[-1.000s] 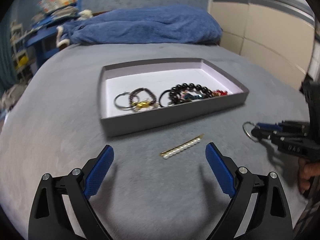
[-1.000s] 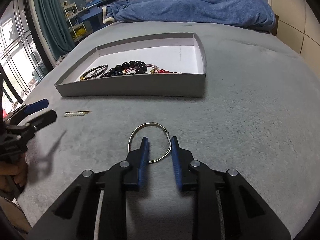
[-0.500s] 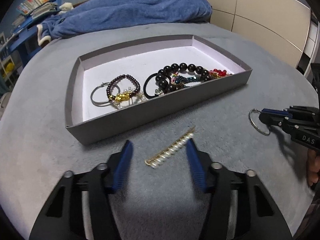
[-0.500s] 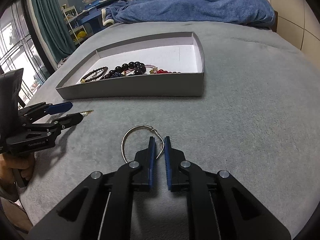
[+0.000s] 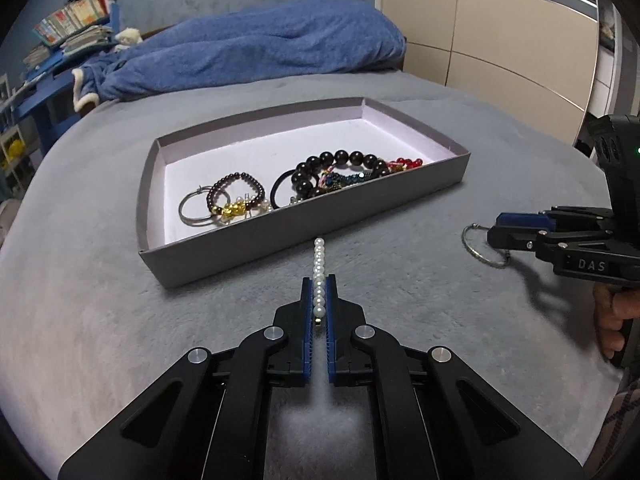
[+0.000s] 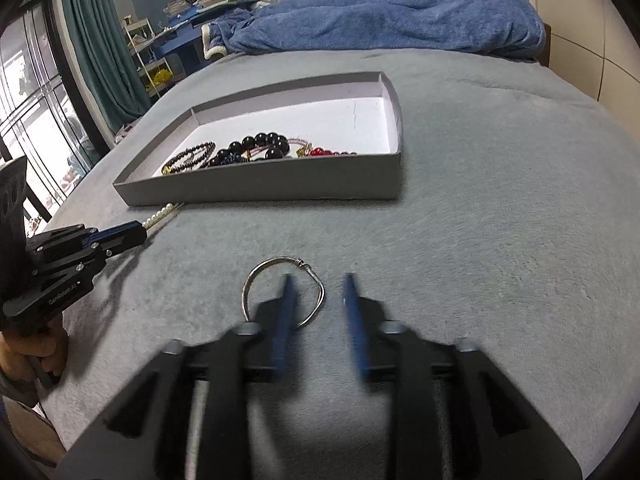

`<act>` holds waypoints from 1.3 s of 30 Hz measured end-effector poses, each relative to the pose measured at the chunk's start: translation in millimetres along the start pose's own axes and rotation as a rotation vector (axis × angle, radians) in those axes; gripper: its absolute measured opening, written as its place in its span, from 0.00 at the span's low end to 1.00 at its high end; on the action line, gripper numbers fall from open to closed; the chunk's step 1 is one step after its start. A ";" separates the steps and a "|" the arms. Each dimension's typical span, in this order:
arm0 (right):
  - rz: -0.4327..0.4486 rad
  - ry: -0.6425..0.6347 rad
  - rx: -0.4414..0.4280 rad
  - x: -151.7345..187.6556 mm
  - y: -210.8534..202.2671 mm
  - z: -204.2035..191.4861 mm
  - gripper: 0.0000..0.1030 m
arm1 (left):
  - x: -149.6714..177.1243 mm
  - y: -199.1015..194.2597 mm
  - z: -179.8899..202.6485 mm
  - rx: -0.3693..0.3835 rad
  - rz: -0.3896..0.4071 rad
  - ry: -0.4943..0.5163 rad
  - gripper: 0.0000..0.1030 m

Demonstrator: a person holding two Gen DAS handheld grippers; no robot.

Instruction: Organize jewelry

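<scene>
left wrist: left gripper (image 5: 319,280) pinching pearl hairpin (image 5: 319,276); right gripper (image 6: 316,280) spread over metal ring (image 6: 282,290)

Colours on the grey bed

The bed cover (image 5: 100,340) is soft grey; the tray (image 5: 280,232) is grey outside and white inside; the hair clip (image 5: 319,276) has white pearls on gold; the ring (image 6: 280,292) is silver; big beads (image 5: 340,160) are shiny black; small beads (image 5: 408,163) are red; the blanket (image 5: 260,52) is blue; gripper pads (image 5: 307,336) are blue on black.
</scene>
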State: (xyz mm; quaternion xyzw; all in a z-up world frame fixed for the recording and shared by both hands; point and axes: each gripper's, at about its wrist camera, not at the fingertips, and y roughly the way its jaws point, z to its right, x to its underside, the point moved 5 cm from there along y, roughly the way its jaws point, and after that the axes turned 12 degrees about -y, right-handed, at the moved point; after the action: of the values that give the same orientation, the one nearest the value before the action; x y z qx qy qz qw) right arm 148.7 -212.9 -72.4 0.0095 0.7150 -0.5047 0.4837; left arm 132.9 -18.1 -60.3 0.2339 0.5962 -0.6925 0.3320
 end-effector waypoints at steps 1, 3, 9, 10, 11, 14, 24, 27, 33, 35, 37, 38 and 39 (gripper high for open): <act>0.007 0.003 -0.001 -0.3 -1.2 0.8 0.43 | -0.4 -0.7 0.1 0.003 0.004 0.000 0.06; 0.007 0.010 -0.005 -0.7 -0.8 2.1 0.43 | -1.0 -1.5 0.3 0.009 0.008 -0.002 0.06; 0.026 -0.010 -0.026 -2.5 -3.4 -3.3 0.56 | -2.2 -4.9 1.8 0.035 0.022 -0.006 0.06; 0.032 -0.019 -0.033 -3.1 -4.2 -5.5 0.59 | -2.7 -5.3 1.5 0.037 0.025 -0.010 0.06; 0.034 -0.028 -0.039 -3.5 -4.2 -7.5 0.61 | -2.9 -5.3 1.5 0.039 0.026 -0.012 0.06; 0.014 -0.065 -0.050 -4.5 0.3 -16.3 0.65 | -3.0 -6.0 0.3 0.046 0.030 -0.020 0.06; -0.054 -0.091 -0.041 0.2 11.4 -21.1 0.51 | -2.7 -10.1 1.5 0.060 0.045 -0.019 0.06; -0.049 -0.092 -0.042 0.4 10.8 -20.6 0.45 | -2.6 -11.5 2.1 0.067 0.050 -0.021 0.06; -0.012 -0.097 -0.035 -0.5 2.4 -20.7 0.45 | -4.0 -18.5 -1.1 0.084 0.072 -0.035 0.06; 0.012 -0.098 -0.035 -1.7 -2.5 -20.9 0.45 | -5.7 -22.7 -3.2 0.098 0.087 -0.048 0.06; 0.034 -0.107 -0.050 -3.3 -6.3 -23.0 0.45 | -7.2 -26.2 -5.7 0.115 0.095 -0.059 0.06; 0.042 -0.115 -0.054 -4.8 -7.7 -24.6 0.45 | -8.5 -27.2 -6.5 0.120 0.097 -0.065 0.06; 0.051 -0.122 -0.057 -6.2 -9.1 -26.2 0.45 | -10.4 -28.8 -8.2 0.128 0.101 -0.075 0.06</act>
State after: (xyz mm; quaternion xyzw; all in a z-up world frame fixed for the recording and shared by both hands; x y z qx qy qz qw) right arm 129.6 -195.3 -61.0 -0.0168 0.6976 -0.4714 0.5393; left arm 117.9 -6.2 -35.0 0.2582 0.5253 -0.7199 0.3730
